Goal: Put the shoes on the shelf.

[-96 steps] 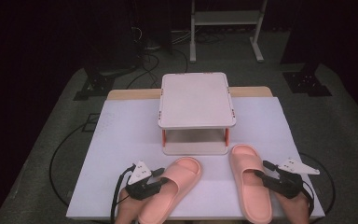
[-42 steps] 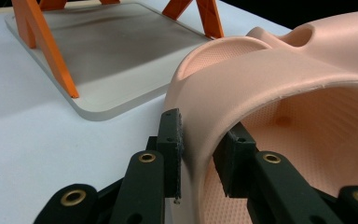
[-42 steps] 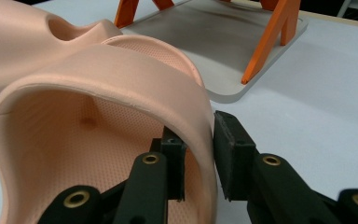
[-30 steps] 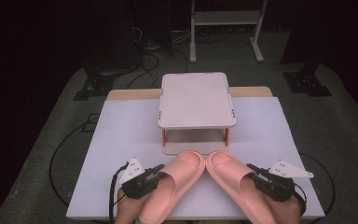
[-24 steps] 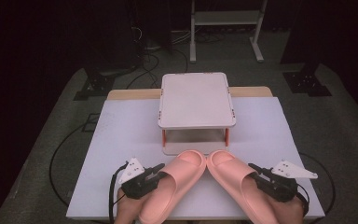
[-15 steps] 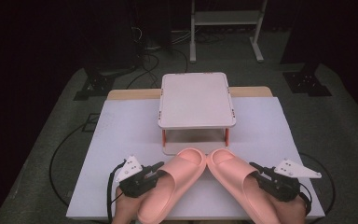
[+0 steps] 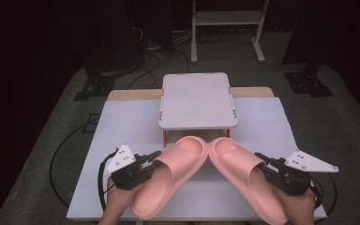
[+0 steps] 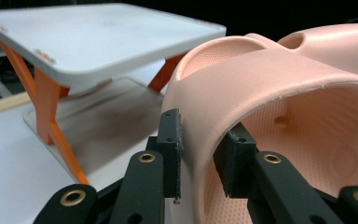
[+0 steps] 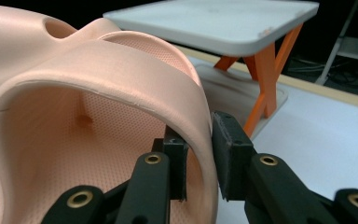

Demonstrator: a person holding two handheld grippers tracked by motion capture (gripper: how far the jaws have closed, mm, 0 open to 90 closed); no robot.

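Two pink slippers are held up in front of a small white rack (image 7: 197, 101) on orange legs, their toes touching just before its front edge. My left gripper (image 7: 155, 159) is shut on the strap edge of the left slipper (image 7: 168, 180). In the left gripper view the pads (image 8: 171, 140) pinch that slipper's (image 8: 284, 93) strap wall, with the rack (image 8: 98, 42) to the left. My right gripper (image 7: 262, 160) is shut on the right slipper (image 7: 243, 178). The right gripper view shows its pads (image 9: 230, 149) clamped on the slipper's (image 9: 98, 79) strap, rack (image 9: 223, 21) beyond.
A white sheet (image 7: 122, 126) covers the table, with a wooden edge at the back. The rack has a lower shelf (image 8: 107, 126) under its top. Cables and stand feet (image 7: 225, 28) lie on the dark floor beyond. A hand grips each tool at the near edge.
Both grippers have risen, lifting the slippers off the table. The toes, earlier apart, now meet and sit higher and closer to the rack's front.
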